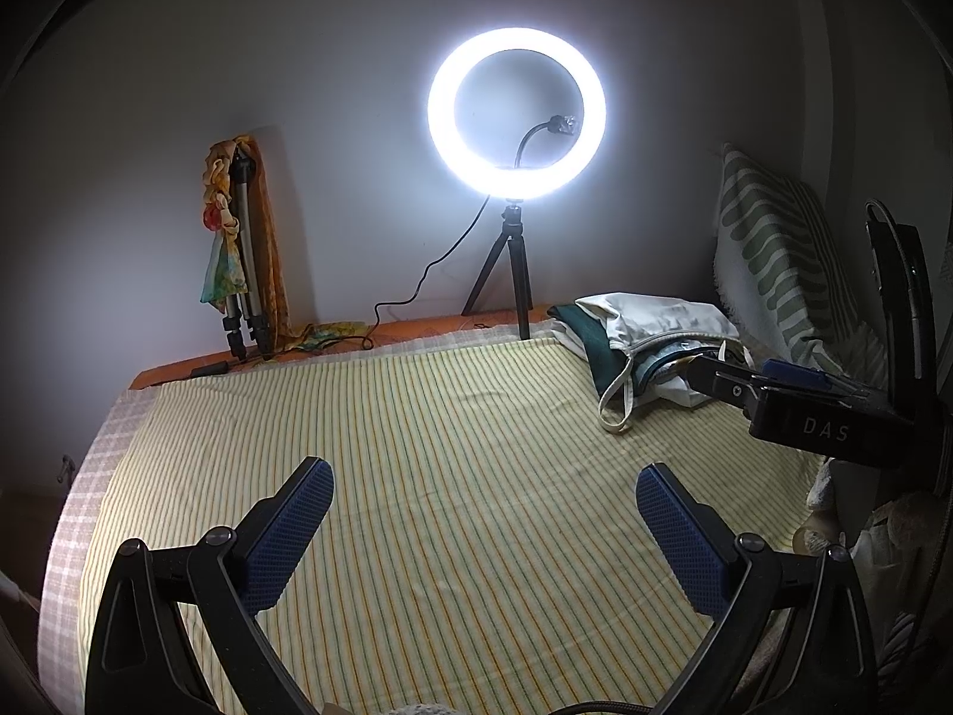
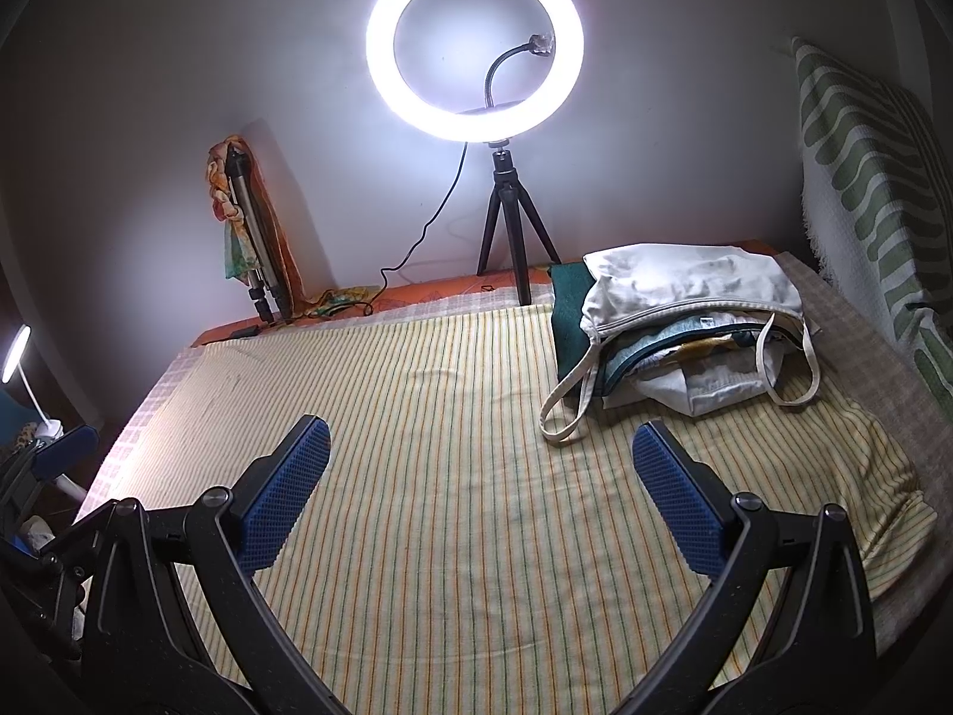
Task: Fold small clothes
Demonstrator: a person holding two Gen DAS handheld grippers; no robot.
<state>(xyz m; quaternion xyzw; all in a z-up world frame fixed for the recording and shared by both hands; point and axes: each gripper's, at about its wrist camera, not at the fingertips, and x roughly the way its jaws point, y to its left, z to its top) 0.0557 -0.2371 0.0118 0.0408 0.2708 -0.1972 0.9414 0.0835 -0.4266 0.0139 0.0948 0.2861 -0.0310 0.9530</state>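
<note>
At 2 o'clock on the bed (image 2: 452, 476), a white bag (image 2: 685, 292) lies on its side with its mouth open. Small clothes (image 2: 673, 357) fill it and spill out of it: teal, white and yellow pieces bunched together, with a dark green cloth (image 2: 569, 322) under the bag's left edge. One strap (image 2: 566, 405) loops out onto the striped sheet (image 2: 417, 393).

Both claws hang open and empty over the sheet. The right claw (image 2: 479, 494) has the bag at 1 o'clock, well apart from its fingertips. The left claw (image 1: 485, 530) sits further left; in its view the right claw's tip (image 1: 721, 378) lies just beside the bag (image 1: 649, 316).

At 12 o'clock a lit ring light (image 2: 475, 42) stands on a tripod (image 2: 515, 226) against the wall. At 10 o'clock a folded tripod (image 2: 253, 238) leans, draped with scarves. At 3 o'clock stands a green-patterned pillow (image 2: 863, 179).
</note>
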